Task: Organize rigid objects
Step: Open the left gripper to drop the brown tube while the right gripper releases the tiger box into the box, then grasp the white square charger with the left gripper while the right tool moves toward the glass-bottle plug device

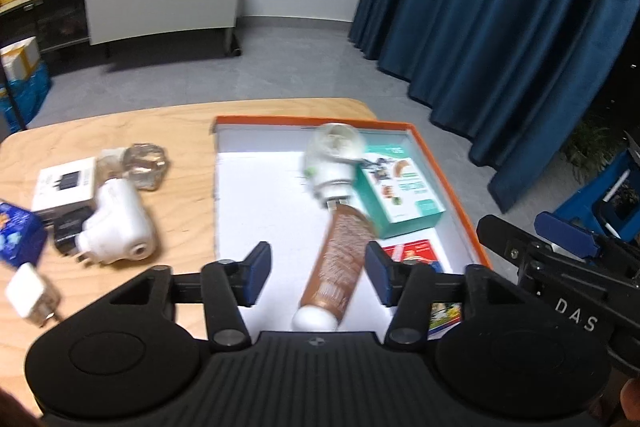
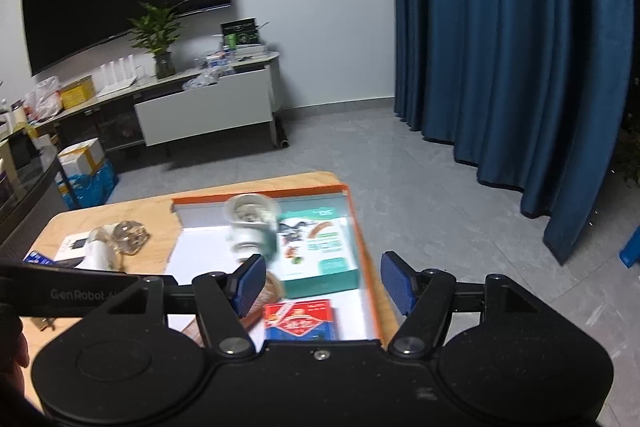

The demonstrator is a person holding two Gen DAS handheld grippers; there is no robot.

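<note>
An orange-rimmed white tray lies on the right half of a wooden table. In it are a brown tube with a white cap, a white round plug-in device, a teal box and a red box. My left gripper hangs open over the tray's near end; the tube lies between its blue pads, and neither pad presses on it. My right gripper is open and empty above the teal box and red box, near the tray's right rim.
Left of the tray lie a white plug-in device, a clear glass piece, a white carton, a blue box, a black adapter and a white charger. Blue curtains hang beyond.
</note>
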